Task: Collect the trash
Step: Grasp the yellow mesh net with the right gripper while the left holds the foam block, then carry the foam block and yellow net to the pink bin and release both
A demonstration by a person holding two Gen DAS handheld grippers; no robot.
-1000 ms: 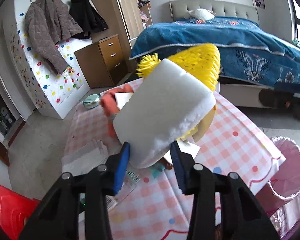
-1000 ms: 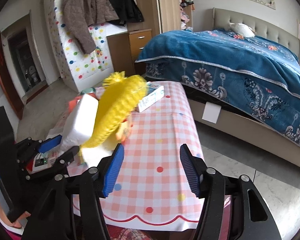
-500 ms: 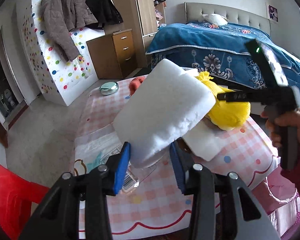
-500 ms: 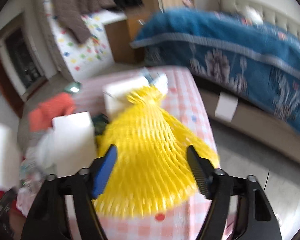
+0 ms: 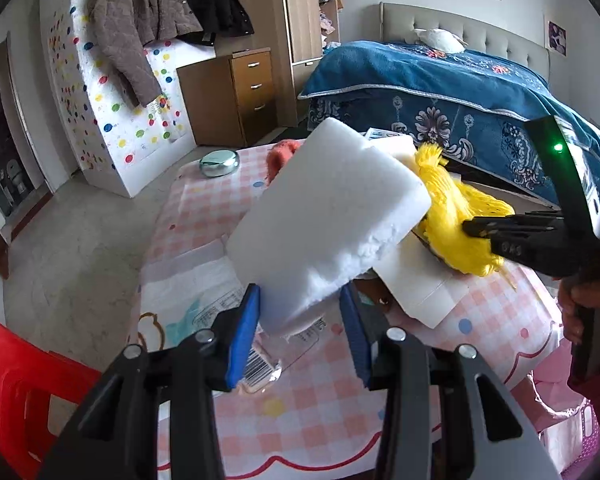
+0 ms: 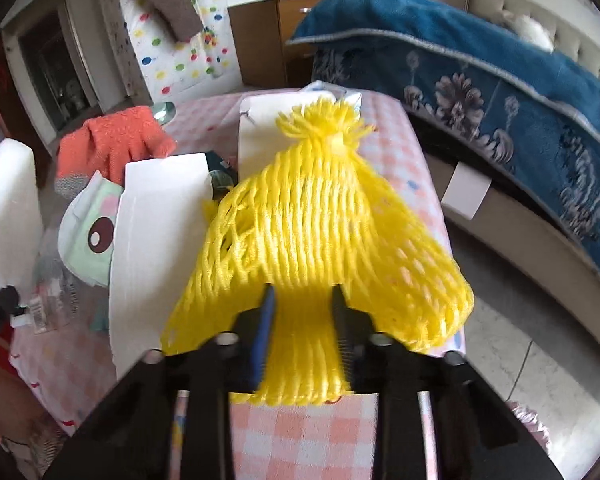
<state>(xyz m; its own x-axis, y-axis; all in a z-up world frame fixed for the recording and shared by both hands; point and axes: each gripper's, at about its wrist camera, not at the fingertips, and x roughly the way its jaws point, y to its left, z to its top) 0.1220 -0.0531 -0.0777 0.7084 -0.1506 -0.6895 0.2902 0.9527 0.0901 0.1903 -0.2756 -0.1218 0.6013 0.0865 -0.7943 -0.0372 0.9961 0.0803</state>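
The right hand-held gripper [image 6: 304, 328] is closing on the soft, light yellow net [image 6: 320, 240] at lower centre; the left hand-held gripper [image 5: 300, 332] holds a light foam block [image 5: 328, 216].

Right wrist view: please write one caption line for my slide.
Right gripper closing on a yellow foam net above the checked tablecloth.

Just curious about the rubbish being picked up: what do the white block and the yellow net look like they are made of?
The white block in the left gripper looks like foam: matte, with a crumbly, grainy broken edge. The yellow net, on which the right gripper is closing, looks like soft stretchy foam or plastic mesh: open diamond cells, bunched where the jaws pinch it, tied into a tuft at the top.
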